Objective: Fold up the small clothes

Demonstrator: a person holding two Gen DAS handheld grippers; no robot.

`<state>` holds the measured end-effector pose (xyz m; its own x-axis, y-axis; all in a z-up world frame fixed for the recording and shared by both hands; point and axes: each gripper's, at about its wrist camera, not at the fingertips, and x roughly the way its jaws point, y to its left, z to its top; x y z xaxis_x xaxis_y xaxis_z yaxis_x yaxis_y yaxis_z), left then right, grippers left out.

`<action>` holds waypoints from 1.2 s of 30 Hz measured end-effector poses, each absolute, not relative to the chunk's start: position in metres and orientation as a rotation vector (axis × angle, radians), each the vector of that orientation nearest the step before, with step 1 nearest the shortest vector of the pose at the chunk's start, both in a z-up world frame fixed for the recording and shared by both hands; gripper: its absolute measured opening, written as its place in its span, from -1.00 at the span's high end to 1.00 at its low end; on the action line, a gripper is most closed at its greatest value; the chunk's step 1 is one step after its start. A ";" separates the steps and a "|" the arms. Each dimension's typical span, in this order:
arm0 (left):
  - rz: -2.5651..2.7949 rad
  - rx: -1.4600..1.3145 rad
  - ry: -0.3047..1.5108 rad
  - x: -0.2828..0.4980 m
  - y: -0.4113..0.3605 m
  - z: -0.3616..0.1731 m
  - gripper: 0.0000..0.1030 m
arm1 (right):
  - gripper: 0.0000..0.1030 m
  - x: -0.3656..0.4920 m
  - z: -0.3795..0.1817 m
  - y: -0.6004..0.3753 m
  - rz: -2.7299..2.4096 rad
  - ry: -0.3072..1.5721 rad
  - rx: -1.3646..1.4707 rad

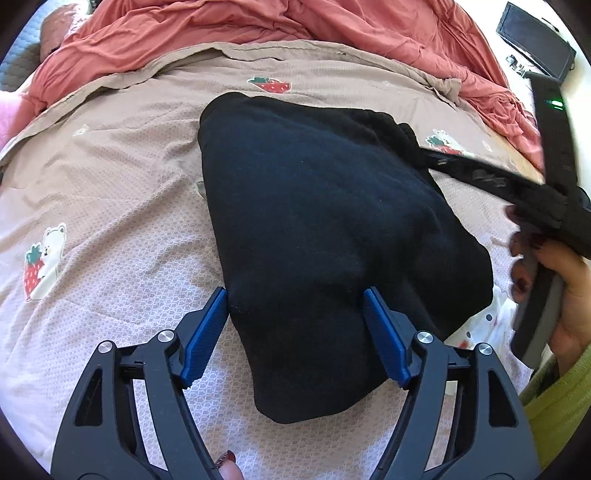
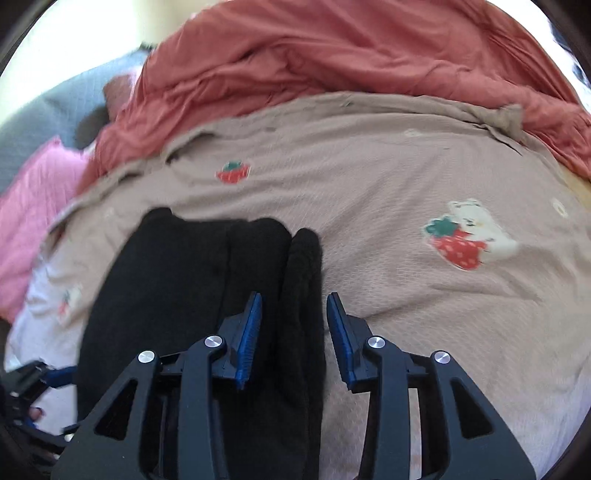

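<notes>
Seen from the left wrist, the left gripper [image 1: 295, 295] has its jaws spread wide, one blue pad at the left edge of the black garment [image 1: 332, 221] and the other resting over the cloth, with nothing pinched between them. That garment lies in a rough folded heap on the beige bedspread [image 1: 110, 184], which is printed with strawberries and small bears. A rumpled red blanket [image 1: 221, 33] is piled behind the bedspread. At the right edge the right gripper [image 1: 532, 192] shows only from the side, with a black strip of the garment stretched from the heap toward it; a hand [image 1: 561, 288] in a green sleeve holds its handle.

From the right wrist, somewhat blurred, the right gripper [image 2: 294, 295] has its jaws apart, straddling a thick rolled edge of the black garment [image 2: 177, 280] without closing on it. The garment lies at lower left on the bedspread [image 2: 406, 166], the red blanket [image 2: 332, 55] beyond it, and a pink cloth [image 2: 33, 206] at far left. Part of the left gripper [image 2: 33, 376] shows in the lower left corner.
</notes>
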<state>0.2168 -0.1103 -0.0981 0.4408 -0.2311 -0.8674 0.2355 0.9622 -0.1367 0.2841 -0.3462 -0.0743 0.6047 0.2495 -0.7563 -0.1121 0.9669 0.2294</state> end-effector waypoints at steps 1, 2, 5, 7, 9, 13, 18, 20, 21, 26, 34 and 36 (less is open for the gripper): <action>-0.291 -0.002 1.077 0.217 -0.109 -0.098 -0.28 | 0.25 0.278 -0.070 -0.350 0.209 0.883 0.175; -0.292 -0.004 1.076 0.217 -0.109 -0.098 -0.28 | 0.21 0.274 -0.067 -0.352 0.212 0.874 0.185; -0.291 -0.003 1.075 0.216 -0.110 -0.098 -0.29 | 0.08 0.255 -0.056 -0.360 0.221 0.839 0.223; -0.291 -0.003 1.077 0.216 -0.109 -0.098 -0.30 | 0.02 0.245 -0.051 -0.363 0.243 0.832 0.236; -0.291 -0.005 1.077 0.215 -0.109 -0.098 -0.30 | -0.06 0.236 -0.048 -0.365 0.252 0.830 0.236; -0.293 -0.015 1.076 0.213 -0.108 -0.097 -0.30 | -0.08 0.220 -0.042 -0.369 0.278 0.827 0.243; -0.302 -0.031 1.069 0.205 -0.104 -0.093 -0.30 | -0.09 0.206 -0.043 -0.368 0.304 0.843 0.240; -0.302 -0.052 1.063 0.202 -0.098 -0.091 -0.30 | -0.09 0.201 -0.048 -0.365 0.321 0.872 0.240; -0.300 -0.063 1.063 0.200 -0.096 -0.091 -0.30 | -0.09 0.199 -0.050 -0.362 0.326 0.881 0.235; -0.297 -0.112 1.098 0.198 -0.087 -0.102 -0.30 | -0.09 0.188 -0.056 -0.343 0.407 0.912 0.197; -0.300 -0.127 1.109 0.197 -0.086 -0.105 -0.31 | 0.77 0.192 -0.079 -0.336 0.463 1.028 0.206; -0.304 -0.122 1.108 0.196 -0.087 -0.104 -0.31 | 0.76 0.191 -0.074 -0.339 0.452 1.053 0.214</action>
<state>0.1960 -0.0868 -0.1044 0.4104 -0.3011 -0.8607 0.1808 0.9520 -0.2469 0.1913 -0.3386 -0.0744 0.4142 0.4568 -0.7872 -0.2561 0.8885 0.3808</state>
